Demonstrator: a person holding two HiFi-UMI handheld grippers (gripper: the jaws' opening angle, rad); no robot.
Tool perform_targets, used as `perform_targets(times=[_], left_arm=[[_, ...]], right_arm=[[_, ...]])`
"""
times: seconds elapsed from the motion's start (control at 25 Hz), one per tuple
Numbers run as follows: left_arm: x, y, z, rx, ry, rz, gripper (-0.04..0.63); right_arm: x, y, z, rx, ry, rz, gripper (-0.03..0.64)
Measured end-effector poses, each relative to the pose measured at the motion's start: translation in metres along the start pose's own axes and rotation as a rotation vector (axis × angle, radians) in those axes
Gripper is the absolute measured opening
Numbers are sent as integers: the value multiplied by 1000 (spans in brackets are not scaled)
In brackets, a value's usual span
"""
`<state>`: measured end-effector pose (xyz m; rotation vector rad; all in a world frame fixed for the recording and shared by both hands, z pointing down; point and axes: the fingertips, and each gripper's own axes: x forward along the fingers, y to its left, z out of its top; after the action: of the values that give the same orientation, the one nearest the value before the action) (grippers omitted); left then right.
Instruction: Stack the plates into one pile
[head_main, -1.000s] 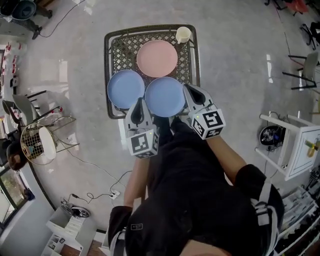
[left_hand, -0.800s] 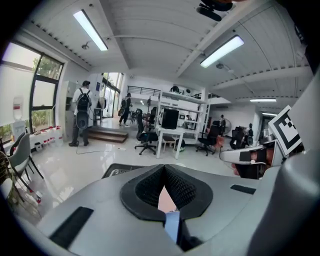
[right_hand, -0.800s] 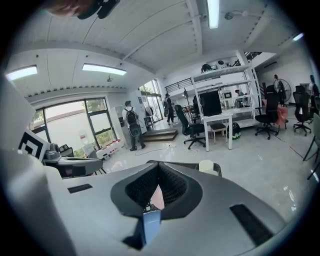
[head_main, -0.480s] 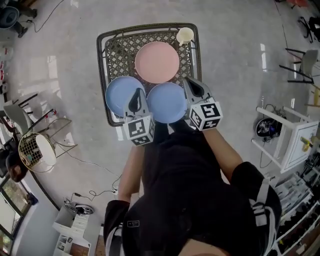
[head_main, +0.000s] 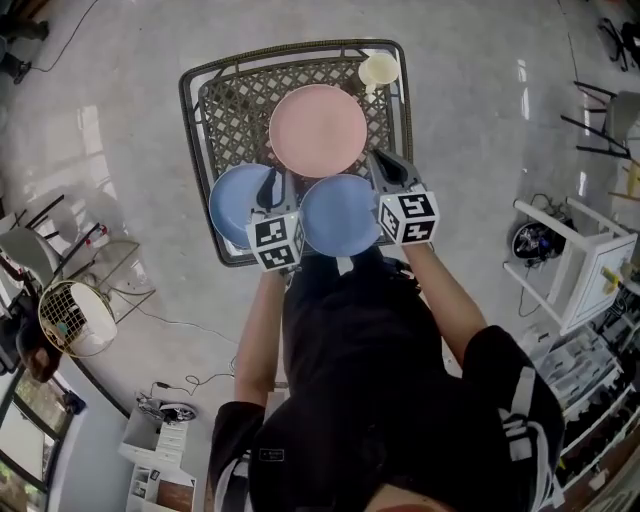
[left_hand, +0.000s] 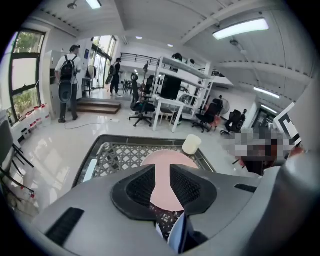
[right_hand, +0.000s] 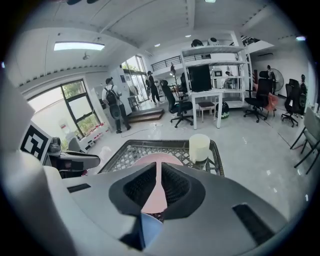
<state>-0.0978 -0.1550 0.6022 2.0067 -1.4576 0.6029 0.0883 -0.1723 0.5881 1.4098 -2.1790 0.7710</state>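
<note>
Plates (head_main: 318, 130) all still separate; both grippers dropped either side of one blue plate (head_main: 340, 213), left gripper (left_hand: 161, 172) just opening, empty, right gripper (right_hand: 159, 174) pressed together, empty, so first pick looks imminent.

Three round plates lie flat and unstacked, close together: a pink plate (head_main: 318, 130) at twelve o'clock of the group, a blue plate (head_main: 230, 200) at eight, a second blue plate (head_main: 340, 215) at five.
</note>
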Motion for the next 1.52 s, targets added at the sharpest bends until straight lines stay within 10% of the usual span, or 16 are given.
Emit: perform_targets(times=[1.0, 1.52], left_arm=[[131, 58, -104, -31, 372, 33, 126], [122, 63, -87, -65, 338, 59, 80]], right_arm=[[123, -72, -118, 133, 339, -91, 94], [120, -62, -99, 122, 310, -75, 55]])
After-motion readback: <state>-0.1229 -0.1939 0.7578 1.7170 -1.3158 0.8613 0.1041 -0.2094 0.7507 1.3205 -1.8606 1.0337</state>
